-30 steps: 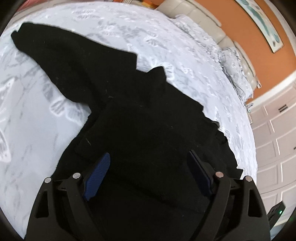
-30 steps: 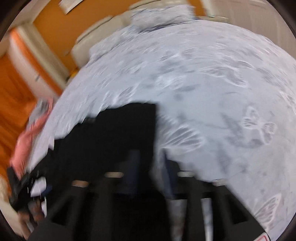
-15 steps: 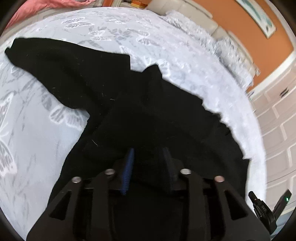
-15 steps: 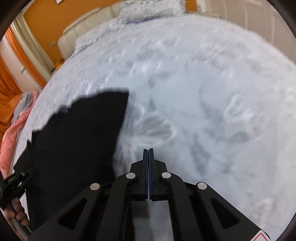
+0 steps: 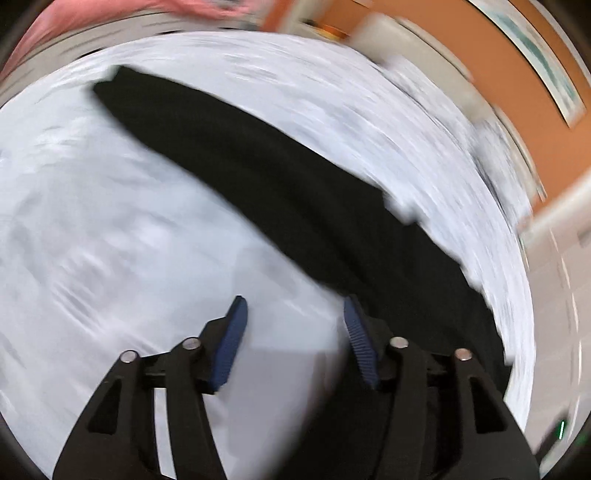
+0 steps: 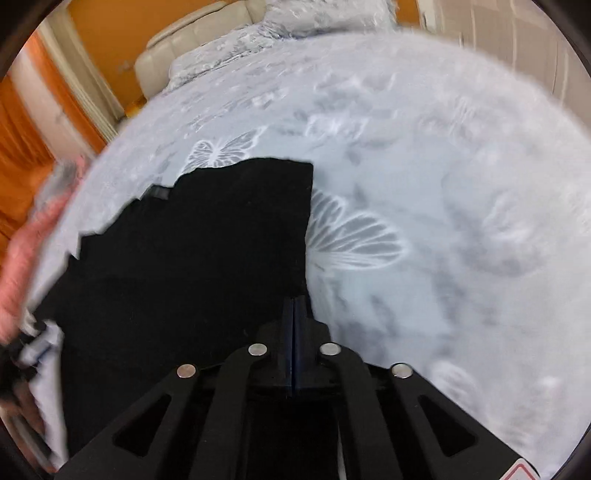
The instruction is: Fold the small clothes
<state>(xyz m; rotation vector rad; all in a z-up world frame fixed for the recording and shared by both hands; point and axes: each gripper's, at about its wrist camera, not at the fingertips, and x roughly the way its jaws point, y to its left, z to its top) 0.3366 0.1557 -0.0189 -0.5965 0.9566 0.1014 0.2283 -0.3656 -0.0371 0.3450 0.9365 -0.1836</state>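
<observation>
You face a bed (image 6: 461,184) in butterfly-print bedding, a cream headboard (image 6: 192,40), orange walls (image 5: 517,122) and white panelled doors (image 5: 565,295).

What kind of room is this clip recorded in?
Most likely a bedroom: the black garment lies on a bed with a butterfly-print bedspread, matching pillows and a padded cream headboard against an orange wall.

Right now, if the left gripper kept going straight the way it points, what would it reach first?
Probably the bare white bedspread. The left gripper stands open with nothing between its blue pads, and the black garment lies just right of that line. The picture is blurred, so depth is uncertain.
</observation>
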